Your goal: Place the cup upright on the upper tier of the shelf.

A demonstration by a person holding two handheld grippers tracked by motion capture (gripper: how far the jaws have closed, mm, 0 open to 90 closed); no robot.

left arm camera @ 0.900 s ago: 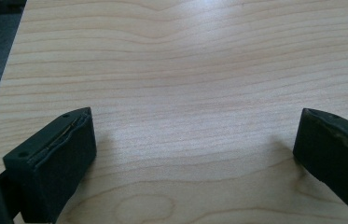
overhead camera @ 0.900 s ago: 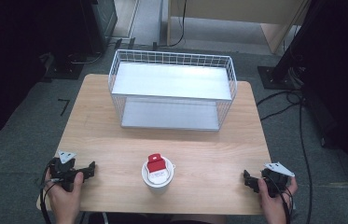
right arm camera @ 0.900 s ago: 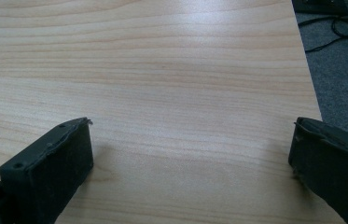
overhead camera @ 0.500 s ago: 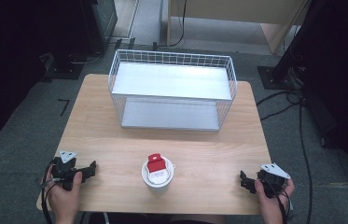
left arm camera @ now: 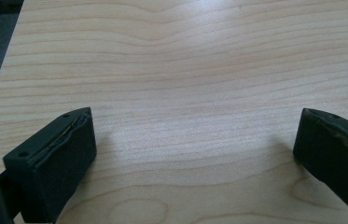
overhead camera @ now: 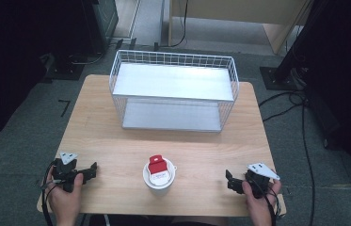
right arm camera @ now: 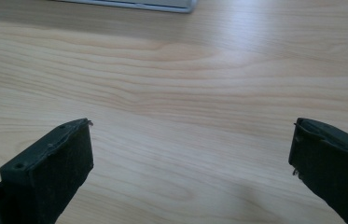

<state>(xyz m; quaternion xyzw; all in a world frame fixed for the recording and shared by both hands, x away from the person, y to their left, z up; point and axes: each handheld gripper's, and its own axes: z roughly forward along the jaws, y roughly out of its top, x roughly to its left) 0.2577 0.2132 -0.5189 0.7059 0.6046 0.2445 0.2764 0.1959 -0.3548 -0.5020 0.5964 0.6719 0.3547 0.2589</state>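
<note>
Two grippers, left gripper point(overhead camera: 90, 172) and right gripper point(overhead camera: 231, 181), spread wide, empty, low at near desk point(overhead camera: 116, 150) corners. White cup point(overhead camera: 159, 175) with red lid untouched at front centre, between them. Wire basket point(overhead camera: 173, 89) at back, empty. Nothing begun yet, apparently.

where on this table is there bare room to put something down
Bare wood runs across the wooden table between the white wire basket and the white cup with a red lid. More lies on either side of the cup, toward the left gripper and the right gripper. The back is crowded: the basket takes most of it.
</note>
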